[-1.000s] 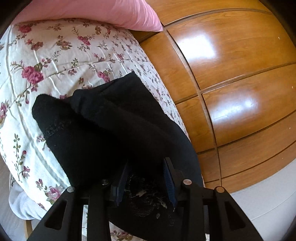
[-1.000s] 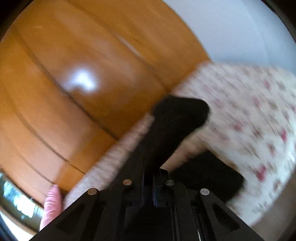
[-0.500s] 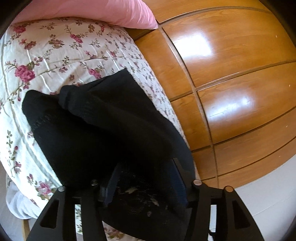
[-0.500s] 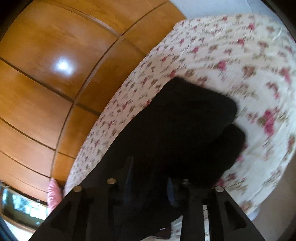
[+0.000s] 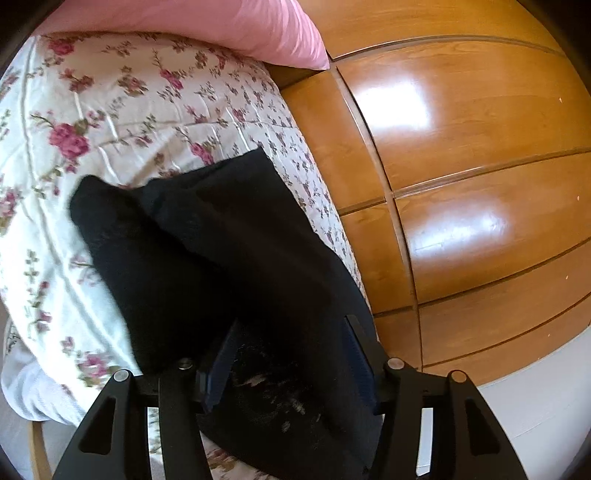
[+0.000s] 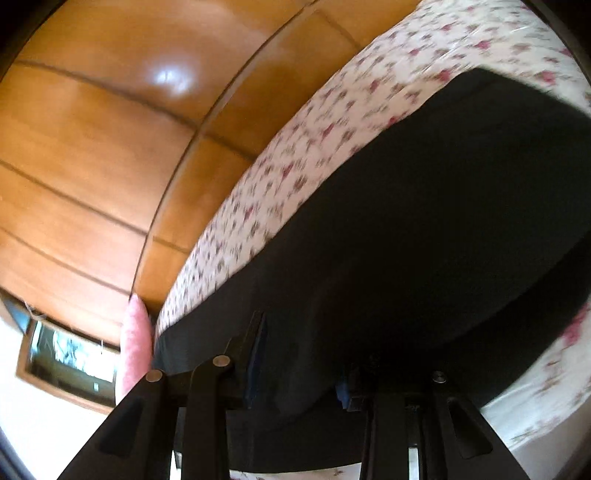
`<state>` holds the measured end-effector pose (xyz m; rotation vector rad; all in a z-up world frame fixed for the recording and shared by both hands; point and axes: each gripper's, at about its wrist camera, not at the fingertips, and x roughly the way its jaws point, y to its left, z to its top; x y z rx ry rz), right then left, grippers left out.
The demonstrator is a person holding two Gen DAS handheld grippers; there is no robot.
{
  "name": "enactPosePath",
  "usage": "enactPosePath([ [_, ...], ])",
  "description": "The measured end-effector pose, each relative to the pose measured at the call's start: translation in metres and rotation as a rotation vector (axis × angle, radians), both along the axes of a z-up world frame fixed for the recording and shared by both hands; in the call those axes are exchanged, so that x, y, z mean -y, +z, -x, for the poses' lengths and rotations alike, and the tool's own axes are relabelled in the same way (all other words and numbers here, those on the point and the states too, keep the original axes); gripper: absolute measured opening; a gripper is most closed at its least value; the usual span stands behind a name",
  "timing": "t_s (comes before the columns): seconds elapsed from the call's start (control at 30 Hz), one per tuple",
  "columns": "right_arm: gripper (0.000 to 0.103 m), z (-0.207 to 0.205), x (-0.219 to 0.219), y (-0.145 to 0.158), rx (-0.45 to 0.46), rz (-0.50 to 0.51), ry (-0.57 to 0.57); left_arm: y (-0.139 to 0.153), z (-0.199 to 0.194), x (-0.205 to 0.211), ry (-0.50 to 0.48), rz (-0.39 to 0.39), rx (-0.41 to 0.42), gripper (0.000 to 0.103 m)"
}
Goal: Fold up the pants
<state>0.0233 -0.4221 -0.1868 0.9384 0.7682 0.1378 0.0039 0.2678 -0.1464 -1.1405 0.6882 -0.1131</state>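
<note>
Laying the black pants flat on the bed, both the left gripper and right gripper, jaws just parted, sit released around cloth; withdrawing slowly should keep the fold.

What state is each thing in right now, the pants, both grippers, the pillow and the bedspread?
Black pants: folded over, lying on the bed, released.
Left gripper: open, pants between its jaws; has just been opening.
Right gripper: open over the pants; has just been opening.
Pink pillow: lying at the bed's head.
Floral bedspread: spread flat.

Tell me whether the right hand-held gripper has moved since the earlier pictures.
Yes. The right hand-held gripper dropped toward the floral bedspread; the glossy wooden wardrobe fills less of its view.
</note>
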Motion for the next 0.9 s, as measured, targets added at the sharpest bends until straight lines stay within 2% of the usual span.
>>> enactPosePath([
  [0.1, 0.034, -0.006, -0.018, -0.005, -0.009, -0.012, 0.043, 0.002, -0.011, 0.003, 0.021, -0.014, -0.004, 0.056],
  [0.13, 0.023, -0.009, -0.023, -0.005, -0.013, 0.008, 0.054, 0.002, -0.015, 0.003, 0.032, 0.001, 0.003, 0.051],
  [0.17, 0.014, -0.011, -0.027, -0.004, -0.016, 0.037, 0.062, 0.003, -0.019, 0.002, 0.034, 0.024, 0.029, 0.029],
  [0.2, 0.009, -0.012, -0.031, -0.003, -0.026, 0.089, 0.055, 0.005, -0.022, 0.002, 0.035, 0.021, 0.032, 0.013],
  [0.23, 0.008, -0.012, -0.031, -0.002, -0.028, 0.105, 0.049, 0.009, -0.025, 0.001, 0.035, 0.001, 0.022, 0.006],
  [0.33, 0.008, -0.007, -0.023, 0.013, 0.038, 0.072, -0.002, 0.035, -0.022, -0.004, 0.019, 0.008, 0.109, 0.006],
  [0.43, 0.008, 0.005, -0.013, 0.044, 0.147, 0.055, -0.024, 0.079, -0.004, -0.007, -0.024, -0.006, 0.242, 0.006],
  [0.53, 0.008, 0.013, -0.007, 0.062, 0.2, 0.04, -0.012, 0.101, 0.02, -0.009, -0.034, -0.09, 0.295, 0.006],
  [0.6, 0.008, 0.014, -0.007, 0.051, 0.139, 0.048, 0.022, 0.089, 0.03, -0.01, -0.048, -0.141, 0.242, 0.006],
  [0.63, 0.008, 0.014, -0.007, 0.041, 0.095, 0.04, 0.037, 0.076, 0.034, -0.01, -0.047, -0.164, 0.191, 0.006],
  [0.7, 0.008, 0.011, -0.011, 0.012, -0.029, 0.034, 0.057, 0.039, 0.039, -0.013, -0.036, -0.143, 0.086, 0.006],
  [0.77, 0.008, 0.008, -0.015, -0.01, -0.105, 0.05, 0.074, 0.004, 0.037, -0.016, -0.032, -0.143, -0.031, 0.006],
  [0.83, 0.007, 0.005, -0.013, -0.023, -0.108, 0.023, 0.074, -0.013, 0.031, -0.017, -0.05, -0.15, -0.067, 0.006],
  [0.9, 0.008, 0.003, -0.011, -0.022, -0.1, 0.013, 0.077, -0.012, 0.029, -0.016, -0.03, -0.179, -0.036, 0.008],
])
